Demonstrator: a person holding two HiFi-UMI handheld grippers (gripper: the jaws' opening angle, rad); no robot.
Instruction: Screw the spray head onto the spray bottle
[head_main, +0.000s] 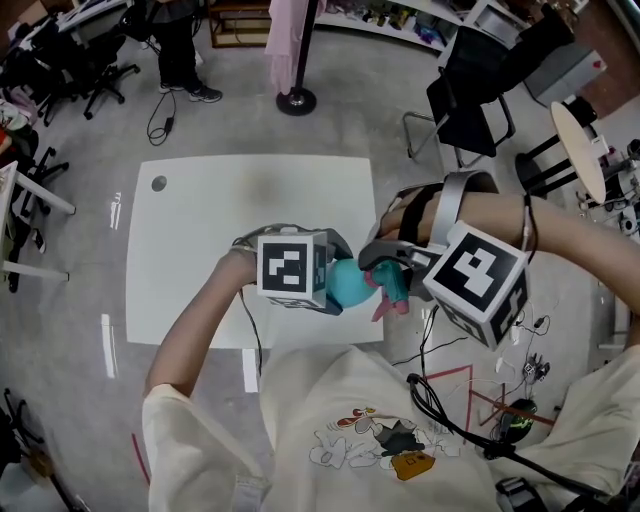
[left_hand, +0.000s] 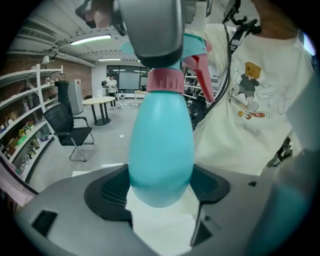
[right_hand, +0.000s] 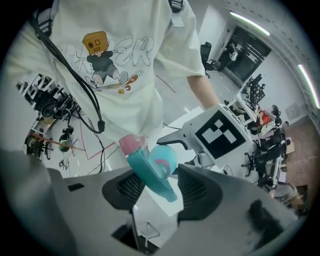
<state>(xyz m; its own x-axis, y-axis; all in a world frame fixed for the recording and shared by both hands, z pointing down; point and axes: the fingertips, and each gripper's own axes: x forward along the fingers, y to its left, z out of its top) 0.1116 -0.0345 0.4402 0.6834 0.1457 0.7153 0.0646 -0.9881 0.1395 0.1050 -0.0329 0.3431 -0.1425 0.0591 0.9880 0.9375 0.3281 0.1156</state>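
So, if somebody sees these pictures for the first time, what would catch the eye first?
The turquoise spray bottle stands out first, clamped in the left tool over the near right part of the white table. Next comes the spray head, held in the right tool, with its pink collar at the bottle's neck. The black-and-white marker cubes on both tools also draw attention.

No word reads clearly from here; the shirt (right_hand: 107, 55) carries big outline letters behind a box-headed cartoon skater, too warped to spell out; the left cube (head_main: 292, 270) and right cube (head_main: 478, 278) bear only black-and-white square marker patterns.
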